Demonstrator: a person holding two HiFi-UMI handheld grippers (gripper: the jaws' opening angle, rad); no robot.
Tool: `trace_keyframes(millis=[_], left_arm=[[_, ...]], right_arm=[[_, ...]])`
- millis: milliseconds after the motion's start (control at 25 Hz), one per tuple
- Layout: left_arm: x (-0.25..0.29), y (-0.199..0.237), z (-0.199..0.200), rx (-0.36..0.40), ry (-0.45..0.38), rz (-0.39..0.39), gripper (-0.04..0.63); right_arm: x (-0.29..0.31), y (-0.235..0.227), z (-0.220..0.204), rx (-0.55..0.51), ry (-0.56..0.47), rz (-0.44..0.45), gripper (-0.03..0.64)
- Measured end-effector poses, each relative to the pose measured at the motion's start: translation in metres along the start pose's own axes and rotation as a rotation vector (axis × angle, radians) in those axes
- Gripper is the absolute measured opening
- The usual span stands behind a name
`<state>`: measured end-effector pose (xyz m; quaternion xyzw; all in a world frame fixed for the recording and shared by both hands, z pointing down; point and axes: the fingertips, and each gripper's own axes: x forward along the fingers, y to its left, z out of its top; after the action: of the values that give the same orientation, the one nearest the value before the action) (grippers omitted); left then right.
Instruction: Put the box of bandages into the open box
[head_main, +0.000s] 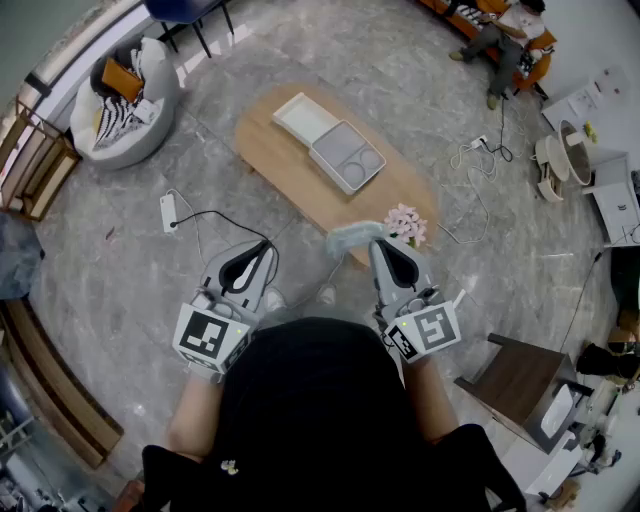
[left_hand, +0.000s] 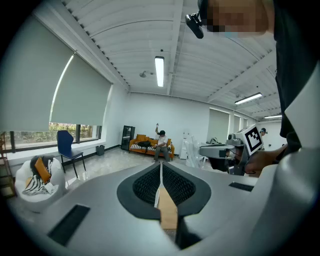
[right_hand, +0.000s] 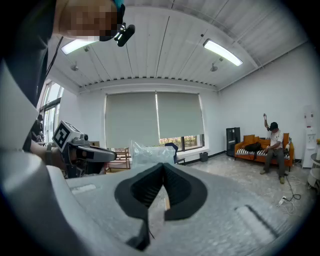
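An oval wooden table (head_main: 280, 160) stands ahead of me in the head view. On it lies a grey open box (head_main: 347, 157) with round hollows inside. A flat white box (head_main: 303, 115) lies against its far left side; whether it is the bandage box I cannot tell. My left gripper (head_main: 262, 247) is held near my body, short of the table, with its jaws shut and nothing between them (left_hand: 160, 165). My right gripper (head_main: 383, 245) is level with it, by the table's near end, also shut and empty (right_hand: 163, 166).
Pink flowers (head_main: 406, 224) and a pale clear plastic bag (head_main: 352, 235) sit at the table's near end, just ahead of my right gripper. A power strip and cable (head_main: 170, 212) lie on the floor to the left. A person sits on an orange sofa (head_main: 495, 30) far off.
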<state>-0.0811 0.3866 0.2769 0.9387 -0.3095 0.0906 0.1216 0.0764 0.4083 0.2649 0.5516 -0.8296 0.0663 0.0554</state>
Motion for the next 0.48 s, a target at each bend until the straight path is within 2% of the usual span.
trace_keyframes(millis=[200, 360, 480], left_arm=[[-0.015, 0.008, -0.004, 0.016, -0.009, -0.015, 0.025], [-0.031, 0.018, -0.007, -0.017, -0.004, -0.012, 0.025], [-0.044, 0.030, -0.014, 0.008, -0.019, -0.021, 0.025]], right_arm=[[0.005, 0.017, 0.002, -0.005, 0.006, -0.002, -0.002], [0.010, 0.034, 0.001, 0.000, 0.015, -0.010, -0.002], [0.014, 0.044, 0.002, 0.016, 0.017, -0.028, -0.002]])
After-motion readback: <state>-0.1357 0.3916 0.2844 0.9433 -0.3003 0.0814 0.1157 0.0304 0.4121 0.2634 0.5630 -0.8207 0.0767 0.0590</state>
